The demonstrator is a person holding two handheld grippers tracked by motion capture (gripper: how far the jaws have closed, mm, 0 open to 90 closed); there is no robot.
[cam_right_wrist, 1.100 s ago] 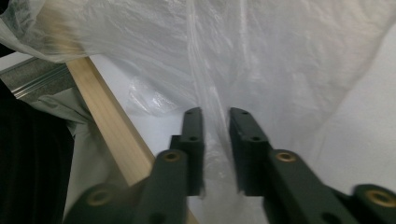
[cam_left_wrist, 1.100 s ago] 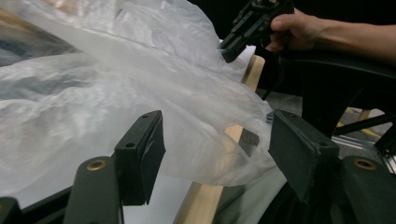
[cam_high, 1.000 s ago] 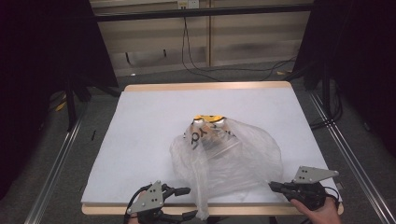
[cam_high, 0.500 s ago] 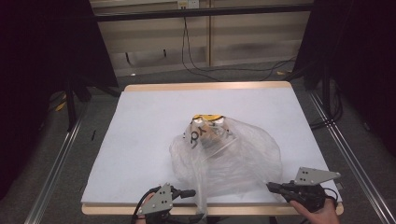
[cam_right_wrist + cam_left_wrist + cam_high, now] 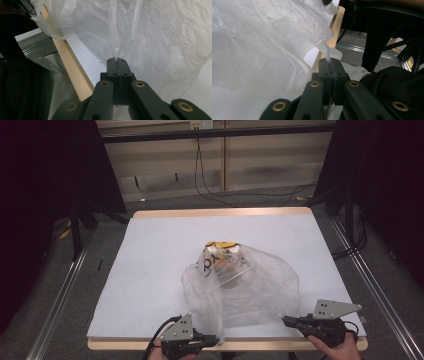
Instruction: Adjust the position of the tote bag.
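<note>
Plastic bag (image 5: 240,285), thin and see-through, lies crumpled on the desk (image 5: 150,250) toward the middle of its near edge, with a printed package (image 5: 222,257) inside at its far end. The film should be very light, soft and slippery, with no stiffness of its own; it will stretch or tear if pulled hard, and the weight inside will swing once lifted.

The left hand-held gripper (image 5: 330,61) has just closed, and its jaws now meet on a twisted strip of the bag at the near edge. The right hand-held gripper (image 5: 116,60) is likewise clamped on a gathered strand of film, near the near right corner.

These bunched strips look like the bag's handles or mouth rim, though the crumpling makes that hard to confirm. Such gathered folds are the best hold: several layers pinched together resist slipping and tearing better than a single sheet. Pull gently and evenly from both sides.
</note>
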